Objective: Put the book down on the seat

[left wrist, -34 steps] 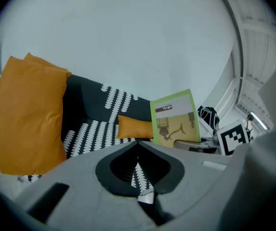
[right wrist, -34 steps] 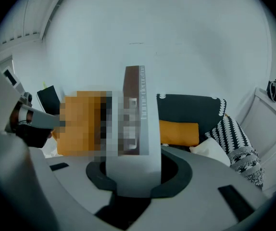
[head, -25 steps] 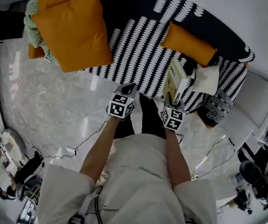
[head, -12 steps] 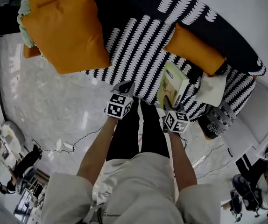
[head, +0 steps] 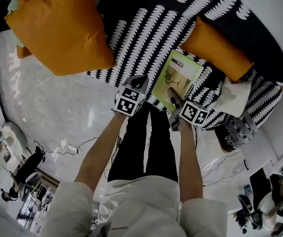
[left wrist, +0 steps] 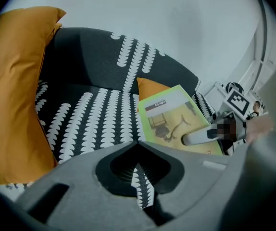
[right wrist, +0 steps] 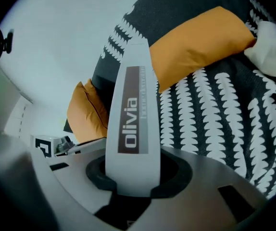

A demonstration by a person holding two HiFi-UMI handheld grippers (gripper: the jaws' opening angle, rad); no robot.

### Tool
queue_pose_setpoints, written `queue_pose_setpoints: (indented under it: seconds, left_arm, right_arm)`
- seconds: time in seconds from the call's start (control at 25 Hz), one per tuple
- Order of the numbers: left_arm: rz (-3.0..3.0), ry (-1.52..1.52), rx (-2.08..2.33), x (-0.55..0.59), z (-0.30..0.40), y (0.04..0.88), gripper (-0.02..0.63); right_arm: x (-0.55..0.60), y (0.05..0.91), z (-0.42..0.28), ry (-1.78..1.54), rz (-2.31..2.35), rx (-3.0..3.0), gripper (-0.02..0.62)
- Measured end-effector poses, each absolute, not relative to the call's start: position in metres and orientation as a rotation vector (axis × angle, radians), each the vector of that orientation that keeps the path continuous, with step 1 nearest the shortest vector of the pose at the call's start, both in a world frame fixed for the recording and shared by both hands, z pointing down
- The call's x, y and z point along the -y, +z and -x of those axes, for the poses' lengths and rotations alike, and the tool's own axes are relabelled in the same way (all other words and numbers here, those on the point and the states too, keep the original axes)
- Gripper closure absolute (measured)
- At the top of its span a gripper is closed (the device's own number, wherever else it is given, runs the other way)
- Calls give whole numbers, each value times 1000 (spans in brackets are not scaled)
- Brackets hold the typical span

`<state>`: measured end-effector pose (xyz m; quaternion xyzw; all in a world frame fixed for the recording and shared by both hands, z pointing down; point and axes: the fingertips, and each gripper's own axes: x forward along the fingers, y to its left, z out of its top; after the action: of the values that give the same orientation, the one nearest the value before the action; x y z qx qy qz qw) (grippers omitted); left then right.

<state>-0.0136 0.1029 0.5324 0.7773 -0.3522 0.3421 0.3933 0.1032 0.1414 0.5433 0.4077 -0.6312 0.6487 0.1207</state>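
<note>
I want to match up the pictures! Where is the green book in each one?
Head view: book right of the middle, in the right claw.
Left gripper view: right of the middle, cover showing.
Right gripper view: its white spine up the middle, clamped.
Shared landmark: small orange cushion just behind it.

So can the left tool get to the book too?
Probably yes. The left tool is beside the book, with only patterned seat between them. The right tool grips the book's near edge, leaving the rest free.
</note>
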Motion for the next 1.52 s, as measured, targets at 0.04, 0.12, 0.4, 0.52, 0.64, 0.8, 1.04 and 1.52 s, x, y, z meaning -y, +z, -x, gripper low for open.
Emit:
queue_pose_setpoints:
  seconds: [0.04,0.12,0.4,0.52,0.64,0.8,1.04,1.52]
  left_arm:
    - [-1972,861,892,-102,10,538,606]
    - [-1969,844,897,-99,6,546,606]
    - [-1941,809,915,-93,20,565,606]
    - [-1950,814,901,-93,31,565,606]
    - [-1960,817,896,-91,37,566,606]
    - [-1956,826,876,-98,36,581,606]
    - [-1920,859,826,-112,36,612,606]
    - [-1937,908,738,-109,38,618,606]
  right_arm:
    - [-139,547,-102,1899,-1176,1858,472]
    - [-138,553,-95,1891,-1116,1887,472]
    - [-138,583,-66,1997,-1020,1836,472]
    - [-130,580,-41,2090,-976,1859,472]
    - [-123,578,-18,2126,-861,1914,472]
    - [-124,595,-12,2197,-820,1881,472]
    - [-124,611,-21,2220,-871,1860,457]
    - [-120,610,-60,1986,-1292,1834,379]
